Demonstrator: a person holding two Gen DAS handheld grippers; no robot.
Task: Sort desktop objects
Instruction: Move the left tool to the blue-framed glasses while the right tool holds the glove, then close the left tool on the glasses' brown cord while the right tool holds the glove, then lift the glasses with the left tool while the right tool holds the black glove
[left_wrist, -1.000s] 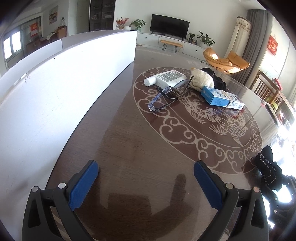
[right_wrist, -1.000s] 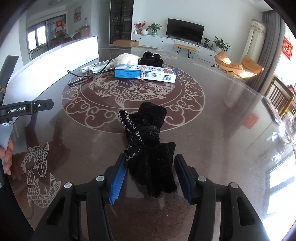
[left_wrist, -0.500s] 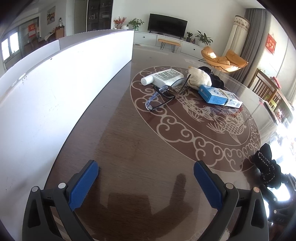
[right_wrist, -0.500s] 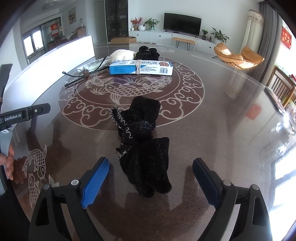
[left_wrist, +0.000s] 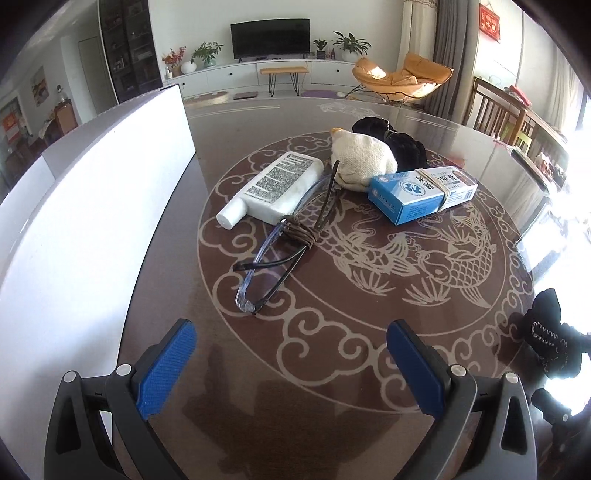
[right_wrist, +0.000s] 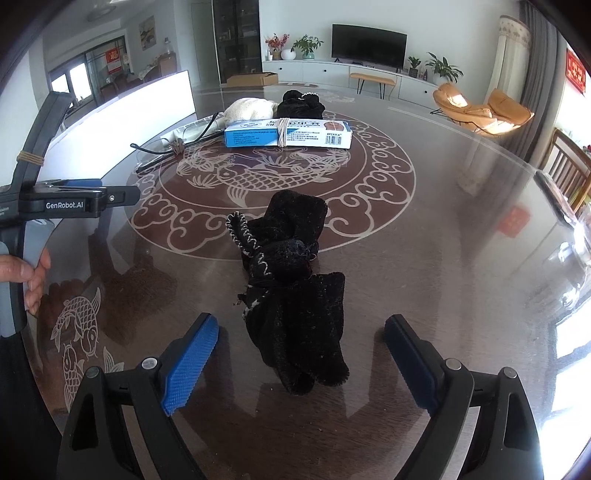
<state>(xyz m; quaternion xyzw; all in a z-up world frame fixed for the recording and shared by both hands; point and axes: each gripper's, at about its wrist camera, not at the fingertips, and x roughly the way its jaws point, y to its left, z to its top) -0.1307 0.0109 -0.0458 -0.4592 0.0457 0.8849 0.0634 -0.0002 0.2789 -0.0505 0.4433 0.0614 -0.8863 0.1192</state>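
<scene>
Since the right claw has just been opening, jaws apart around the freed black sock bundle, lift straight clear; the left claw, gaping empty, should approach the glasses beyond the bundle squarely.

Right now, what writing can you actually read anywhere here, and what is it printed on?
"GenRobot.AI": on the side of the left claw's body.
"APENTA", roughly: small word on the blue box; its other print and barcode are too small to read.
White bottle: dense block of print, too blurred to read.
Red wall hanging: characters, not legible.
Red sign behind the far glass: not legible.
</scene>
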